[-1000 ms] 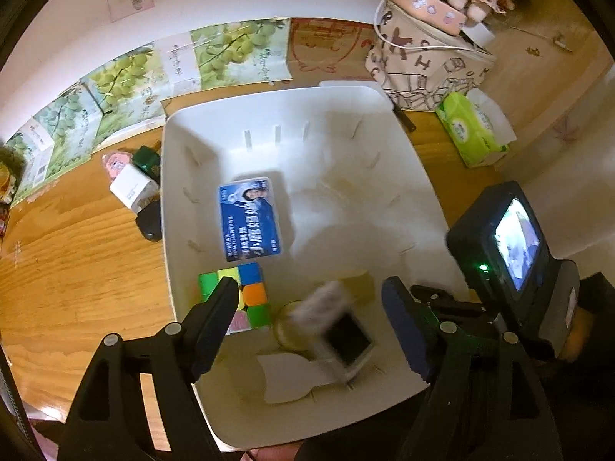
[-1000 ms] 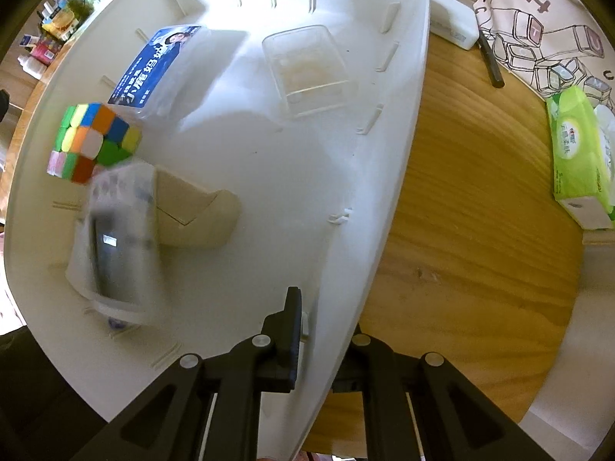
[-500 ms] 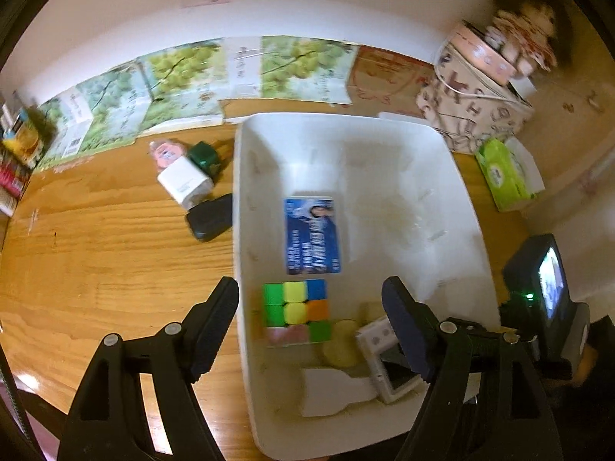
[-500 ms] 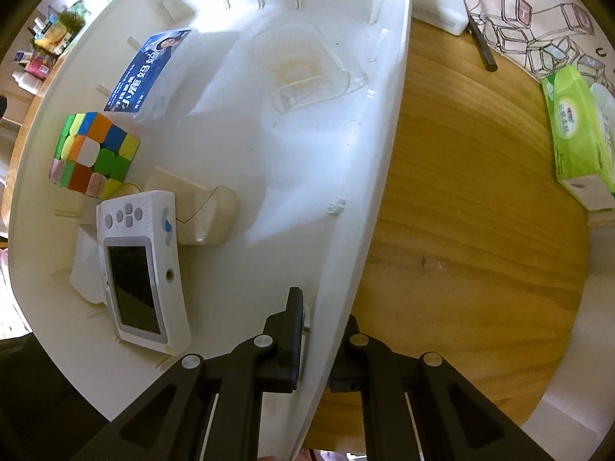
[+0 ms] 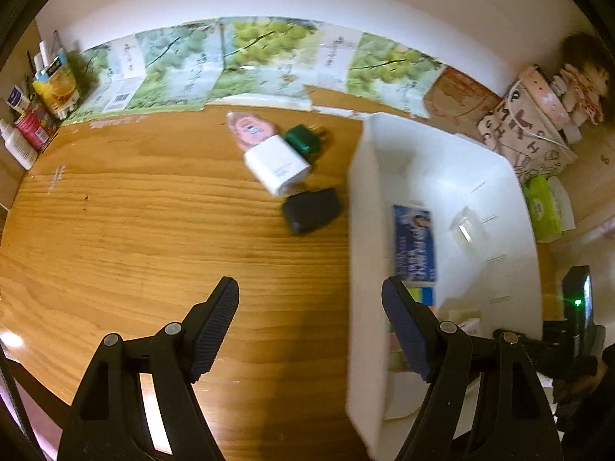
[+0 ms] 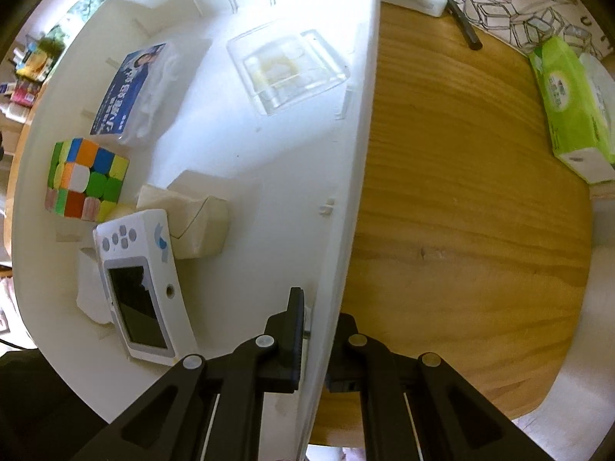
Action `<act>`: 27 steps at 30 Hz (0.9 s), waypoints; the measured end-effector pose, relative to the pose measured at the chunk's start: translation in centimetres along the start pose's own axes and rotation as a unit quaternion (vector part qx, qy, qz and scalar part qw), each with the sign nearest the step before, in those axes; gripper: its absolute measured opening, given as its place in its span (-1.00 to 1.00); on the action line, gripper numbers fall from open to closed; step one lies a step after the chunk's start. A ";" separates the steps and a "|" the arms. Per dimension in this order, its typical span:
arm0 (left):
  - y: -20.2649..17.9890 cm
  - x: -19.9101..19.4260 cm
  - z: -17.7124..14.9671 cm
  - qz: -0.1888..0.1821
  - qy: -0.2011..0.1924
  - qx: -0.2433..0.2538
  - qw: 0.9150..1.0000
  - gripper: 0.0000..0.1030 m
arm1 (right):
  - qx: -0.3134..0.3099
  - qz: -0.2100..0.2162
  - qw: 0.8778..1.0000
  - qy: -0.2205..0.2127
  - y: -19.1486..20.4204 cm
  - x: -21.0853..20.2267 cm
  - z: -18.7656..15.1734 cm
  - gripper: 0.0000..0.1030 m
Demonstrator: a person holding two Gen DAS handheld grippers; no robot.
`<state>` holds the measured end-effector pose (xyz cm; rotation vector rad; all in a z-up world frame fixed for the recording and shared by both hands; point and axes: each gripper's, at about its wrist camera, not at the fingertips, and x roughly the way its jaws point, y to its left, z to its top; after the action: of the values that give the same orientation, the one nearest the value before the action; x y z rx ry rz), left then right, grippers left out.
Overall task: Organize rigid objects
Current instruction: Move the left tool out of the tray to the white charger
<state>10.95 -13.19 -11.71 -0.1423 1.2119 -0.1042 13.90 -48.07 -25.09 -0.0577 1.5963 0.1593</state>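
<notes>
Swinging away from the bin, the left gripper (image 5: pixel 309 315) now hangs over bare table (image 5: pixel 153 230), fingers wide and empty. White bin (image 6: pixel 338 176) sits on the table, its wall pinched by the right gripper (image 6: pixel 315 330). Inside lie the handheld console (image 6: pixel 142 284), colour cube (image 6: pixel 86 178) and clear box (image 6: pixel 286 65). A white charger (image 5: pixel 276 163) and black case (image 5: pixel 311 209) remain outside.

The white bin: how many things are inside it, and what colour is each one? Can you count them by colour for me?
Inside the white bin, counted in the right wrist view:
Multicoloured: 1, the puzzle cube
Blue: 1, the blue packet
Clear: 1, the clear box
Beige: 1, the beige box
White: 2, the handheld game console and a white piece under it
Total: 6
</notes>
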 end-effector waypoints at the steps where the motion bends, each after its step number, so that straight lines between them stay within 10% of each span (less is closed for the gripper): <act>1: 0.4 0.0 0.0 0.002 0.001 -0.002 1.000 0.55 | 0.005 0.000 1.000 0.000 -0.2 0.0 0.1 -0.86; 27: 4.1 5.7 7.1 -0.023 0.032 0.133 0.990 0.55 | 0.124 -0.036 0.991 0.021 -1.5 -0.3 0.1 -0.85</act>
<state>19.59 -9.65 -15.21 0.0661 1.2475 -0.3104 14.16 -49.57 -24.88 0.0749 1.6424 -0.0989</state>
